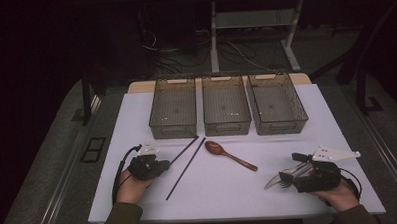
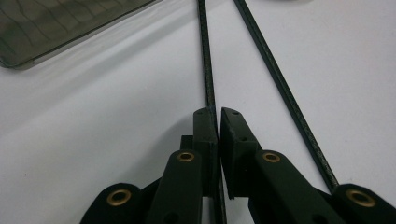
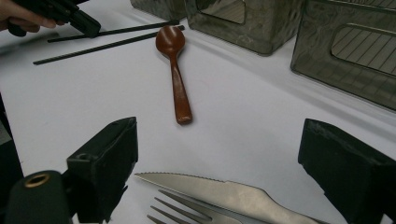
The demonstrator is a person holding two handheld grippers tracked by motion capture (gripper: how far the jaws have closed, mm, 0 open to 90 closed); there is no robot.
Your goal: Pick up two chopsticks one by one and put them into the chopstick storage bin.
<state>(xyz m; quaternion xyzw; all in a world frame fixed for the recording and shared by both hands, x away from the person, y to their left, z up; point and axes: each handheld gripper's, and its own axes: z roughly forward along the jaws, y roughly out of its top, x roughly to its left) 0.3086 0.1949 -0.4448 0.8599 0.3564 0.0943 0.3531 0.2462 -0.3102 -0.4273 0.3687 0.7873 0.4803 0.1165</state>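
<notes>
Two black chopsticks lie on the white table (image 1: pixel 229 191). My left gripper (image 1: pixel 164 164) (image 2: pixel 218 114) is shut on the end of one chopstick (image 1: pixel 184 149) (image 2: pixel 207 70), which runs away between the pads. Just to the right lies the other chopstick (image 1: pixel 185 169) (image 2: pixel 280 84), free. A brown wooden spoon (image 1: pixel 231 155) (image 3: pixel 176 79) rests mid-table. My right gripper (image 1: pixel 285 177) (image 3: pixel 219 128) stands open at the front right. A steel knife (image 1: pixel 272 181) (image 3: pixel 224 191) and fork (image 3: pixel 187 210) lie between its wide jaws, untouched.
Three empty smoky plastic baskets (image 1: pixel 173 130), (image 1: pixel 227 127), (image 1: pixel 282 126) stand in a row at the back of the table. The right gripper view also shows the left gripper (image 3: pixel 77 16) far off, in a hand. Dark floor and cables surround the table.
</notes>
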